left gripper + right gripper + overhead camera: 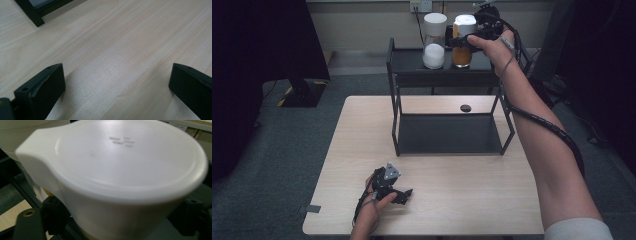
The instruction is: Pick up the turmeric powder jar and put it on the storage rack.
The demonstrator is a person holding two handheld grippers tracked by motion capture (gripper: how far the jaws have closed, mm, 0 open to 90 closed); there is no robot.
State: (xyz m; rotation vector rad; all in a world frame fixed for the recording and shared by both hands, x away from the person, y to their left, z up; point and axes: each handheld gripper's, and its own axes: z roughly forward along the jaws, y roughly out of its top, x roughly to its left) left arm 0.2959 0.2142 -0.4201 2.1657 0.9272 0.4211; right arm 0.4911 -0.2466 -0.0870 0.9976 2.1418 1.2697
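one clear jar (462, 42) of orange contents, white-lidded, sits between the right tongs (455, 42), seemingly unclamped

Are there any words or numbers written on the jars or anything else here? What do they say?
No words or numbers can be read anywhere.
White lid of the orange jar: a few small raised dashes, a mark, not letters.
White jar: no label visible.
Black shelf and table: no writing.
Wall outlet: too small to tell.
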